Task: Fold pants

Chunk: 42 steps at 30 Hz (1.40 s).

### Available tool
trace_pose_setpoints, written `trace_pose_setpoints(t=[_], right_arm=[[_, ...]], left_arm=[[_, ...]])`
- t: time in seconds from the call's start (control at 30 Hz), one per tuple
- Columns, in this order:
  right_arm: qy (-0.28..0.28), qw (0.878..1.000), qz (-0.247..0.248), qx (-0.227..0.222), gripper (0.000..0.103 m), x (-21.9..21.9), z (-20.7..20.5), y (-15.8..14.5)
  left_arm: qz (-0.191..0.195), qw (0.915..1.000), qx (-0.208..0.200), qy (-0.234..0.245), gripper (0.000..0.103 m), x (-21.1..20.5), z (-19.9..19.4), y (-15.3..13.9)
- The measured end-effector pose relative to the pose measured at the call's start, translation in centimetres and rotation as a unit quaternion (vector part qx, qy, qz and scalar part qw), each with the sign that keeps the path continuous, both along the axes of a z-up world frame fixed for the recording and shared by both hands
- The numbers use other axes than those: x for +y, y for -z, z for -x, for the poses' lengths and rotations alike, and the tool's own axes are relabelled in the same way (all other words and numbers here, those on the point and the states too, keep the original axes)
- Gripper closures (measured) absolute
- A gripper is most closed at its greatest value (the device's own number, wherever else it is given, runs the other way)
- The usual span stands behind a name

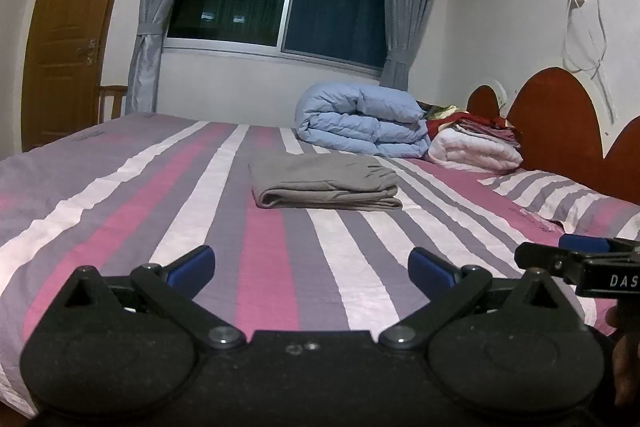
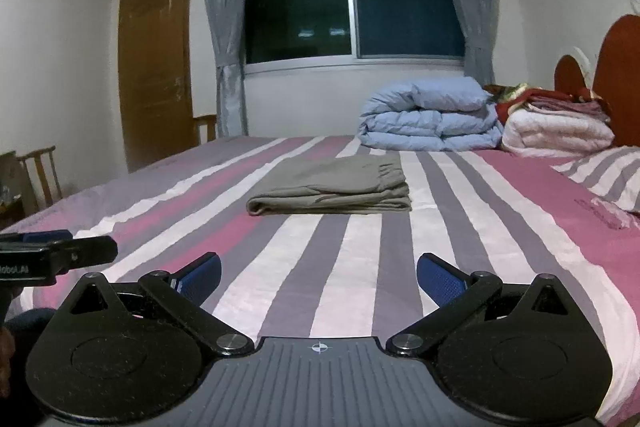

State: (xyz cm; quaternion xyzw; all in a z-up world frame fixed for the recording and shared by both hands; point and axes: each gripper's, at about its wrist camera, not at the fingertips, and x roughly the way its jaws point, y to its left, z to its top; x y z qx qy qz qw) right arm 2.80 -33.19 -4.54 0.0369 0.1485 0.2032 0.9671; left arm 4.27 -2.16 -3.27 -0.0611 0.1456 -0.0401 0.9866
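Observation:
Grey pants (image 1: pixel 324 183) lie folded in a flat stack in the middle of the striped bed (image 1: pixel 120 211), and they show again in the right wrist view as the same grey pants (image 2: pixel 332 185). My left gripper (image 1: pixel 312 265) is open, low over the near part of the bed and well short of the pants, with nothing between its blue pads. My right gripper (image 2: pixel 319 275) is also open and holds nothing, equally far back from the pants. The right gripper's tip (image 1: pixel 576 255) shows at the right edge of the left view; the left gripper's tip (image 2: pixel 60 247) shows at the left edge of the right view.
A folded light blue duvet (image 1: pixel 360 121) and a white quilt with red clothes on top (image 1: pixel 476 147) sit at the far side by the red headboard (image 1: pixel 560 119). A striped pillow (image 1: pixel 560 195) lies to the right. A wooden door (image 2: pixel 156 67), chairs (image 2: pixel 40 171) and a curtained window (image 2: pixel 352 7) stand beyond.

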Motion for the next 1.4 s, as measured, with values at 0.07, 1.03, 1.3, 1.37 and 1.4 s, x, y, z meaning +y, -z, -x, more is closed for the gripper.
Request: trace_pose_setpoints(t=[0.07, 1.03, 1.3, 1.37, 1.4], right_arm=[[-0.001, 1.000, 0.000, 0.000, 0.000, -0.01, 0.04, 0.01], [-0.002, 1.000, 0.004, -0.001, 0.000, -0.39, -0.13, -0.08], [-0.002, 1.000, 0.004, -0.001, 0.000, -0.41, -0.13, -0.08], [-0.002, 1.000, 0.004, -0.001, 0.000, -0.38, -0.14, -0.05], [-0.003, 1.000, 0.004, -0.001, 0.000, -0.40, -0.16, -0.05]], left_arm=[[0.000, 1.0000, 0.001, 0.001, 0.006, 0.00, -0.01, 0.01], [0.000, 1.0000, 0.001, 0.008, 0.006, 0.19, -0.03, -0.41], [0.000, 1.0000, 0.000, 0.008, 0.006, 0.11, 0.00, -0.36], [0.000, 1.0000, 0.000, 0.007, 0.006, 0.09, 0.01, -0.35], [0.000, 1.0000, 0.000, 0.007, 0.006, 0.12, 0.01, -0.37]])
